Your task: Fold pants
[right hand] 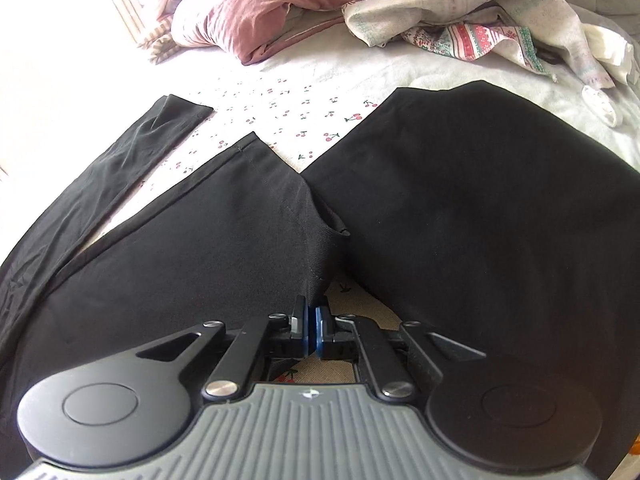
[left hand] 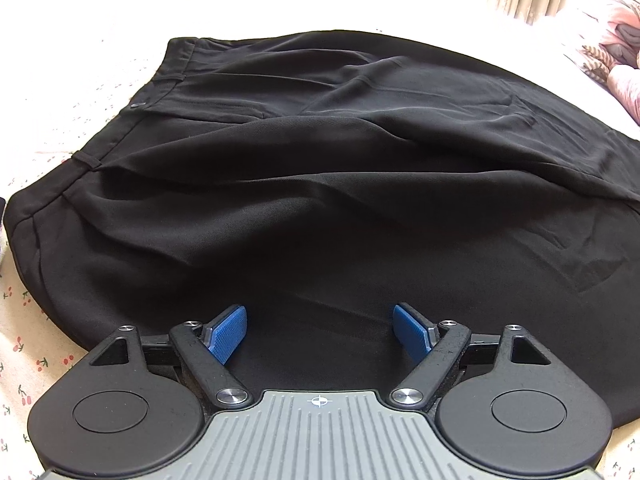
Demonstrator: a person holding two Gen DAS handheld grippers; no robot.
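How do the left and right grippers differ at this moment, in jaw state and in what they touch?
The left gripper has its blue pads spread wide over the black pants, pinching nothing; the right gripper has its pads pressed together. At the right gripper's tips sits a fabric edge of the pants, apparently pinched. The left faces the waistband end, the right the leg end. Both point down at the same pants on the cherry-print sheet.

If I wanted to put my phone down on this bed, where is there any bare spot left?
A bare wedge of cherry-print sheet lies between the spread legs of the black pants. More sheet shows left of the waistband. The far side is crowded: pink bedding and a patterned cloth.
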